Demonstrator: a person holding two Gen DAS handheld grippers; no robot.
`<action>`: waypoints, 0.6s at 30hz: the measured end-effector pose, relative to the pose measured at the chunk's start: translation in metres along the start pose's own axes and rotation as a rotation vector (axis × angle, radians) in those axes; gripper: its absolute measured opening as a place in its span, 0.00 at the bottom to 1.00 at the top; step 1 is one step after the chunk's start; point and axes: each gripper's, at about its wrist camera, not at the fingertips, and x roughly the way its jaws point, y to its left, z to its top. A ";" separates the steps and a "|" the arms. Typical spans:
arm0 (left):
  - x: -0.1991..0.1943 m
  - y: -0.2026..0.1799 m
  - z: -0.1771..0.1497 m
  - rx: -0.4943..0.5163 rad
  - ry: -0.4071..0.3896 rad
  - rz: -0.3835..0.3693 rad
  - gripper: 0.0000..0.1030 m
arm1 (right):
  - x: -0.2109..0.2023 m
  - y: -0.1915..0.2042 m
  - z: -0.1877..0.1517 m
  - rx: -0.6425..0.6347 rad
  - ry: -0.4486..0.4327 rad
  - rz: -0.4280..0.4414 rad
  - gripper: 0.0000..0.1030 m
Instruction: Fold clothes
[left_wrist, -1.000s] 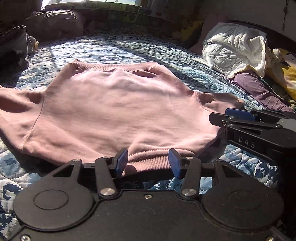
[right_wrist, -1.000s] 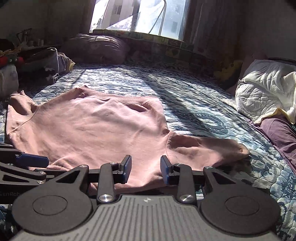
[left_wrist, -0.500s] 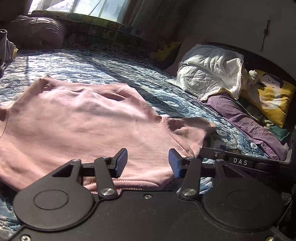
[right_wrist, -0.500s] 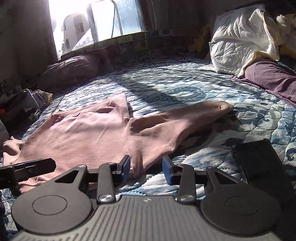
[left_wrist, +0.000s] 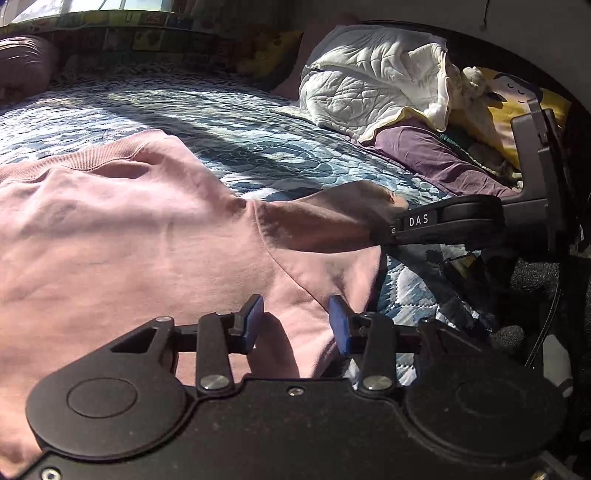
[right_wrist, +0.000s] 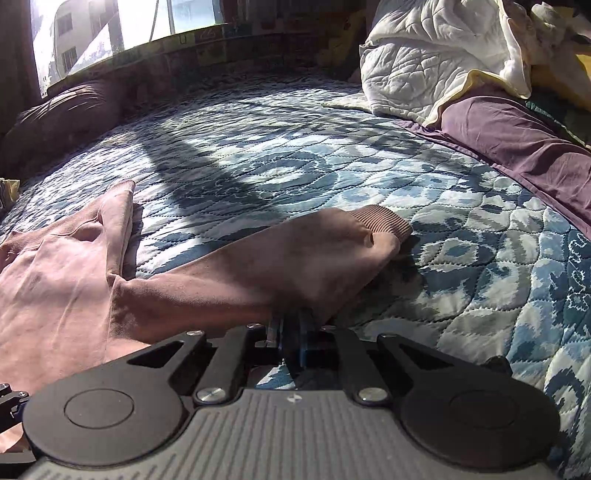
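Since half a second ago, the right gripper (right_wrist: 291, 334) has closed its blue pads, which were standing apart then, and it is now pinching the near edge of the sleeve (right_wrist: 258, 269) of the pink sweatshirt (left_wrist: 122, 243). Meanwhile the left gripper (left_wrist: 295, 321) has shifted right along the garment and is now hovering over its right hem corner, jaws standing wide apart and gripping nothing.

The sweatshirt is lying flat on the blue patterned quilt (right_wrist: 295, 173), its body spreading to the left and its sleeve reaching out to the right, with the ribbed cuff (right_wrist: 384, 218) resting on the quilt at the far end. In the left wrist view the right gripper is showing at the right, its black body meeting the sleeve.

Far right on the bed, a white quilted blanket (right_wrist: 432, 55) is sitting bunched on a purple sheet (right_wrist: 517, 136). A dark pillow (right_wrist: 62, 114) is lying at the far left under the window (right_wrist: 122, 26).
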 end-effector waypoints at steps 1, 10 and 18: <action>-0.001 0.000 0.000 -0.001 0.001 0.000 0.37 | -0.003 -0.002 0.003 0.003 -0.009 -0.006 0.10; -0.005 0.009 0.002 -0.068 -0.012 -0.036 0.38 | 0.013 -0.051 0.048 0.231 0.035 -0.102 0.50; 0.001 0.014 0.003 -0.115 0.011 -0.052 0.39 | 0.052 -0.085 0.057 0.519 0.144 0.043 0.10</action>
